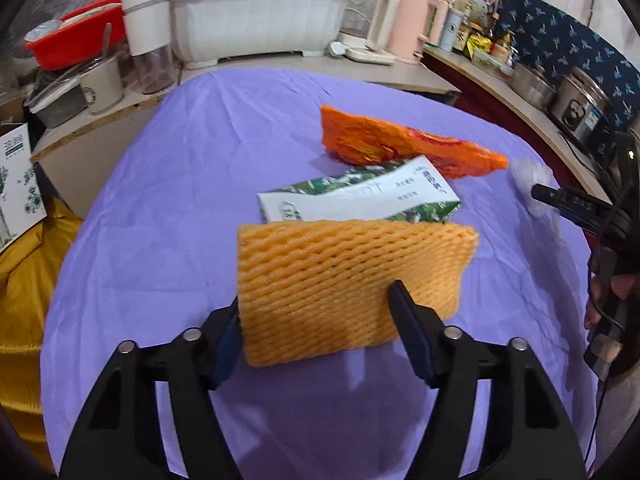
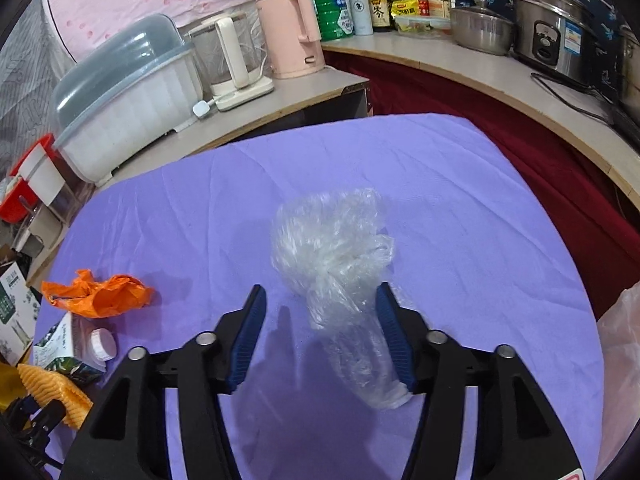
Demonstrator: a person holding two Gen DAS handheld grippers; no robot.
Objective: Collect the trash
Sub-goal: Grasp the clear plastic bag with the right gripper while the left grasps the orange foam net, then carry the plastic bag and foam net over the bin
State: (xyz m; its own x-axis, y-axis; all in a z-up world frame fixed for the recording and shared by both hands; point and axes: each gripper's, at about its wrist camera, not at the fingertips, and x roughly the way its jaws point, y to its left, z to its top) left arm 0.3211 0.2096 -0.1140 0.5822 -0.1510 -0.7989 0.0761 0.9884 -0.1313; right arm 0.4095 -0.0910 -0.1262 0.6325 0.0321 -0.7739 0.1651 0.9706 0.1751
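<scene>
My left gripper [image 1: 316,300] is open around a yellow-orange foam fruit net [image 1: 352,284] that sits between its fingers on the purple cloth. Behind the net lie a green-and-white carton [image 1: 360,198] and an orange snack wrapper [image 1: 400,142]. My right gripper [image 2: 320,320] is open around a crumpled clear plastic bag [image 2: 336,256], which leans against its right finger. In the right wrist view the wrapper [image 2: 96,294], the carton [image 2: 60,344], a small pink-capped bottle [image 2: 102,344] and the net [image 2: 52,392] lie at the left. The right gripper also shows at the right edge of the left wrist view [image 1: 560,200].
The round table wears a purple cloth [image 1: 180,200]. Behind it a counter holds a white covered dish rack [image 1: 256,20], kettles [image 2: 292,32], bottles and cookers [image 2: 556,32]. A red basin [image 1: 76,36] and a cardboard box [image 1: 16,184] stand left. A pale bag [image 2: 620,360] hangs at the right.
</scene>
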